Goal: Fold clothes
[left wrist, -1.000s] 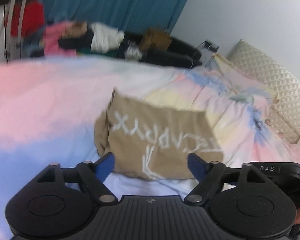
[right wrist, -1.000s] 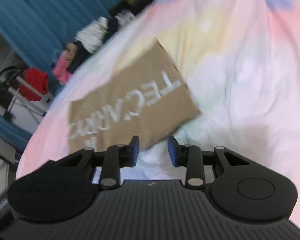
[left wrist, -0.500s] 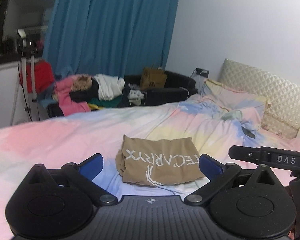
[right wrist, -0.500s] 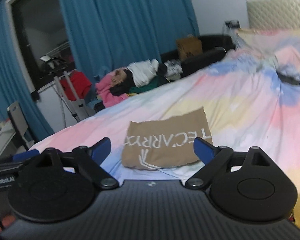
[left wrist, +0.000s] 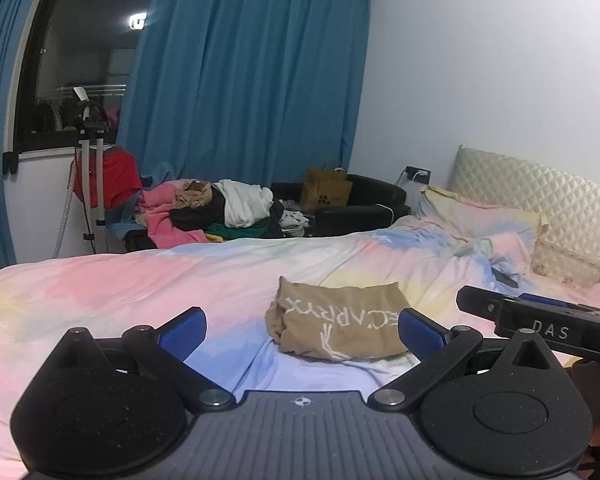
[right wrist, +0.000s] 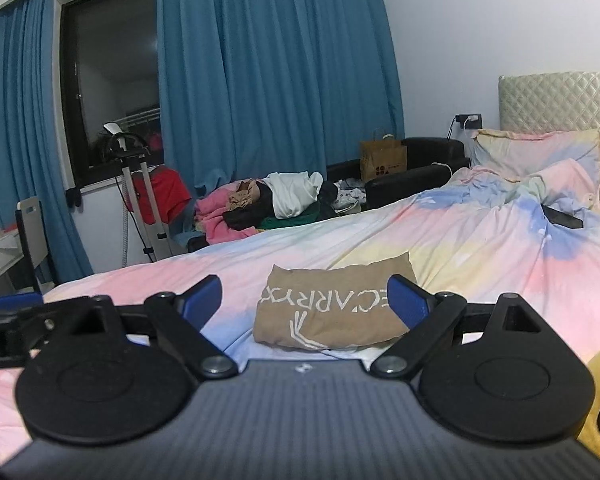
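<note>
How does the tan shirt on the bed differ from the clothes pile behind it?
The tan shirt is one garment folded into a flat rectangle; the clothes pile is many garments heaped loose. The shirt is a single tan with white lettering; the pile mixes pink, white, black and green. The shirt lies on the bedspread; the pile sits beyond the bed.

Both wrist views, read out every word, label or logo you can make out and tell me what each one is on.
"ECARRYX": white print, upside down, on the folded tan shirt, start hidden behind the left gripper.
"DAS": label on the right gripper, seen from the left view.
Paper bag: dark logo, too small to read.
Nothing else is legible.
</note>
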Demonstrator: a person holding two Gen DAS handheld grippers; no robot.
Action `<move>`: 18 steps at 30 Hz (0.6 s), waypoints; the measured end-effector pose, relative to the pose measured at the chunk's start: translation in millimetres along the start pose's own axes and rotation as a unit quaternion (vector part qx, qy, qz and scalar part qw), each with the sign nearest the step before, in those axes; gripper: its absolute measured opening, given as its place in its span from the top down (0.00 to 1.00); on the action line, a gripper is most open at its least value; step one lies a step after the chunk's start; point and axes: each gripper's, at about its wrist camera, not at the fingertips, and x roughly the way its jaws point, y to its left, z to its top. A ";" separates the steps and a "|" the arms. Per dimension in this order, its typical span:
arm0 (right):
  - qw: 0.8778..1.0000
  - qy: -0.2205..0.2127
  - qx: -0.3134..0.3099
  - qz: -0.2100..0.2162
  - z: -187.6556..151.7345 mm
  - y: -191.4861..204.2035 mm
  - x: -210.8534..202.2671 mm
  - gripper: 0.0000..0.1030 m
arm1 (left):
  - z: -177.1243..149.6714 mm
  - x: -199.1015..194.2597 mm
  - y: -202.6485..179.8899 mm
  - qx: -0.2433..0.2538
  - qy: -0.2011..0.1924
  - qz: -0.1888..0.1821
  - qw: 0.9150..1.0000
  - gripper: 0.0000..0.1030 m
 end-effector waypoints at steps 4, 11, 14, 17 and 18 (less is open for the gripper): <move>1.000 -0.009 -0.021 -0.006 -15.3 9.5 1.4 0.12 | -11.8 2.1 3.1 0.001 0.004 0.000 1.000 0.00; 0.997 -0.033 -0.063 -0.017 -48.7 27.0 -10.8 0.12 | -25.4 5.3 1.7 0.011 0.003 0.007 1.000 0.00; 0.996 -0.046 -0.071 -0.018 -50.8 29.4 -15.4 0.12 | -29.0 5.0 4.4 0.010 0.003 0.013 1.000 0.00; 0.997 -0.043 -0.057 -0.019 -49.2 23.5 -14.5 0.12 | -32.5 4.7 7.2 0.010 0.003 0.018 1.000 0.00; 0.998 -0.041 -0.050 -0.020 -48.8 20.8 -14.2 0.12 | -33.6 4.5 8.3 0.010 0.003 0.020 1.000 0.00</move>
